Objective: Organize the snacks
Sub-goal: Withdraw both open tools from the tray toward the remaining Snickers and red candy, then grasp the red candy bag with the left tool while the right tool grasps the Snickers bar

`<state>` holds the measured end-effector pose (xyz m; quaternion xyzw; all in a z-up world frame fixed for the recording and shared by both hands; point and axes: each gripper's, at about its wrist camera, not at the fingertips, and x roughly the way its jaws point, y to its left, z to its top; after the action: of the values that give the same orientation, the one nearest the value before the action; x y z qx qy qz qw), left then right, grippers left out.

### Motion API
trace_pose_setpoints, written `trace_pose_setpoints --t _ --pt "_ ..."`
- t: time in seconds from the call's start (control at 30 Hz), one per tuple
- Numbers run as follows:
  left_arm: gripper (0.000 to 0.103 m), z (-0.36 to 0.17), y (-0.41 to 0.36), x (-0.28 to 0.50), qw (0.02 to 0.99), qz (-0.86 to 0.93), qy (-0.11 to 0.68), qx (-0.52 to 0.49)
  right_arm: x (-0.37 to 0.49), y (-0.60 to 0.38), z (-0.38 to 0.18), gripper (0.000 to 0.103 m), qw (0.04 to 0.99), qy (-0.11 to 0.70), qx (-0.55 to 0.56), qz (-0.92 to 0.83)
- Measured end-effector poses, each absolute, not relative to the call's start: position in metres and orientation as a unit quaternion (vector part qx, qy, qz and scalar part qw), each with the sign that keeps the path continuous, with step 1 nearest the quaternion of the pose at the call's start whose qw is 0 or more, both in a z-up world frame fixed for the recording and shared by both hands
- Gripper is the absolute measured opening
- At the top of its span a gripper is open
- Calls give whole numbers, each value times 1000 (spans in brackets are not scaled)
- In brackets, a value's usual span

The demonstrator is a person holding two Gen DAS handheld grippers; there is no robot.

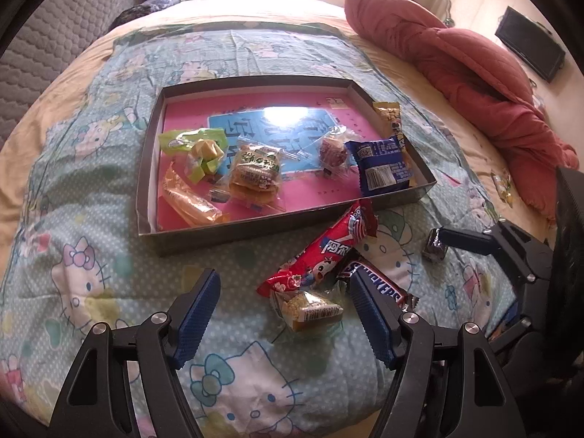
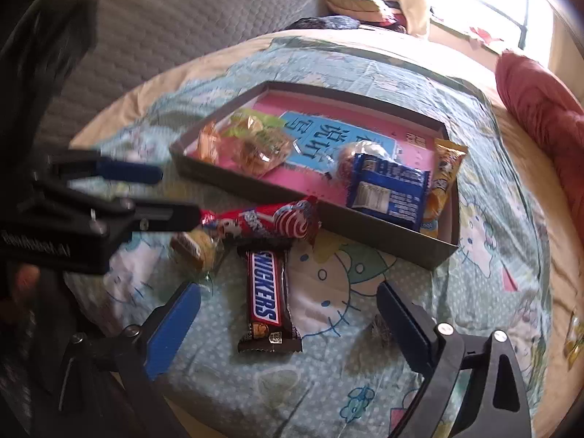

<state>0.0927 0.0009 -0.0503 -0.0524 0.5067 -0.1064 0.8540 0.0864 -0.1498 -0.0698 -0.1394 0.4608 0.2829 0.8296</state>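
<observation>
A shallow grey tray [image 1: 146, 182] with a pink floor lies on the cartoon-cat bedspread and holds several wrapped snacks, among them a blue packet [image 1: 383, 168]. In front of it lie a red packet [image 1: 321, 255], a Snickers bar [image 2: 266, 299], a clear-wrapped yellow cake [image 1: 310, 308] and a small dark candy [image 1: 434, 250]. My left gripper [image 1: 284, 314] is open, with the cake between its pads and untouched. My right gripper [image 2: 288, 328] is open astride the Snickers bar, and the small candy [image 2: 379, 328] lies just inside its right finger.
A red quilt [image 1: 456, 65] is bunched along the bed's right side. A small yellow packet [image 2: 573, 339] lies on the bedspread at far right. A grey quilted headboard [image 1: 54, 36] rises on the left. A hand [image 2: 22, 284] holds the left gripper's handle.
</observation>
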Motion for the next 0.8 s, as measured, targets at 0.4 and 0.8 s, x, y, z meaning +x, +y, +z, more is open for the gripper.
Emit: trace_pose_setpoints --t 0.4,0.8 --pt "75 -62 -5 103 846 -125 517 -39 91 -136 -99 68 804 492 -174 286" --pt "75 -80 -14 128 834 -153 531 1 99 -129 -108 63 801 493 -179 289"
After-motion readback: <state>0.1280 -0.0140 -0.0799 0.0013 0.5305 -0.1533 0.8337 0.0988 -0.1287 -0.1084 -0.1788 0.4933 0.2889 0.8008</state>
